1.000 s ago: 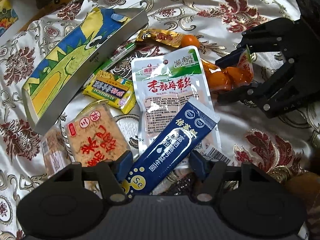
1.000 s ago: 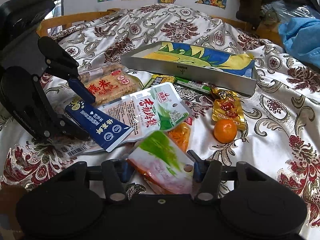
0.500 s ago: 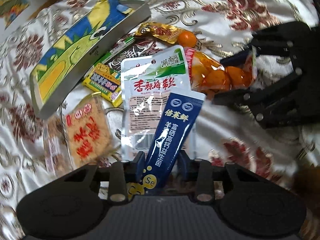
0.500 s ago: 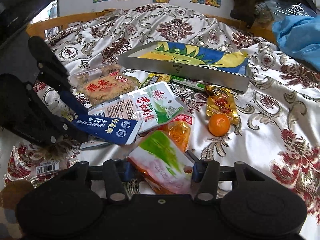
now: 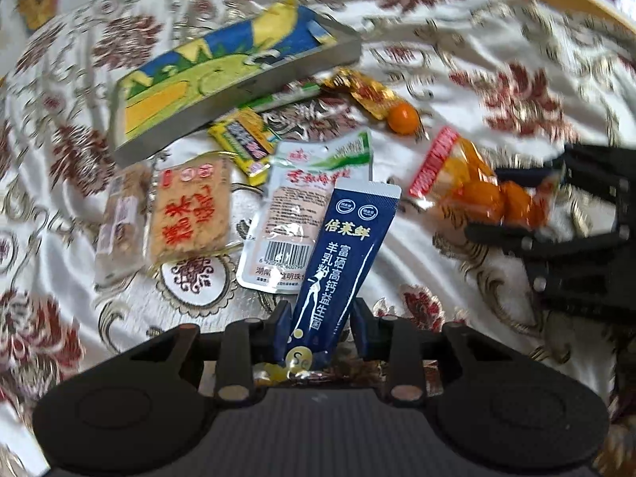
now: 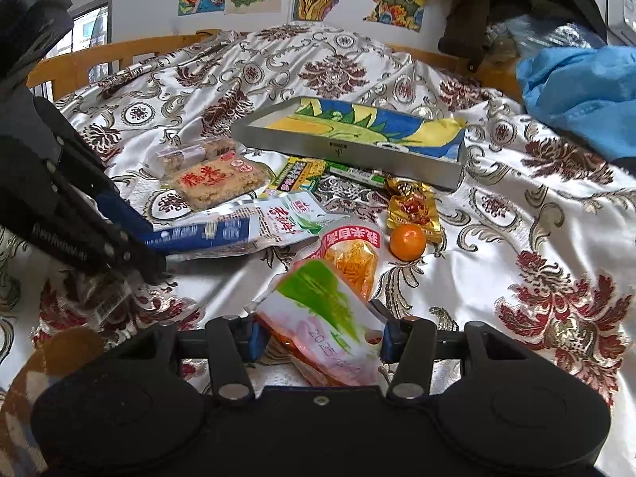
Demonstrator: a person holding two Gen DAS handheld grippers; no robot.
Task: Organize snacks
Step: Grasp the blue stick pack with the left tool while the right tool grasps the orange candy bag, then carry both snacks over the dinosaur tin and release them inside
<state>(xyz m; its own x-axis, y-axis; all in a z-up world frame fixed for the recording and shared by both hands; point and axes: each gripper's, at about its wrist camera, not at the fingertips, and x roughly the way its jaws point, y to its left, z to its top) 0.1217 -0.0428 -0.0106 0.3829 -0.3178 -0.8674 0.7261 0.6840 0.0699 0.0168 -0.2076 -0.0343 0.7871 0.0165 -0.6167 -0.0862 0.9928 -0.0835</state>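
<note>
Currently, left wrist view: your left gripper [image 5: 320,328] has just been closing and now pinches the lower end of the dark blue sachet [image 5: 345,254], jaws narrow. The sachet stands up over the white-and-green pouch [image 5: 306,202] lying on the bedspread [image 5: 457,59]. Beyond lie the rice cracker pack [image 5: 190,210], yellow packet [image 5: 246,141], small orange [image 5: 403,118] and the empty tray [image 5: 222,75]. At the right your right gripper [image 5: 512,202] clamps the orange snack bag [image 5: 473,190].

Right wrist view: your right gripper [image 6: 318,340], jaws about half apart, grips the orange snack bag [image 6: 334,310] between its pads. The tray [image 6: 349,141] sits farther back on the bedspread [image 6: 536,238]; the small orange [image 6: 407,241] lies just beside a gold wrapper [image 6: 413,206].
</note>
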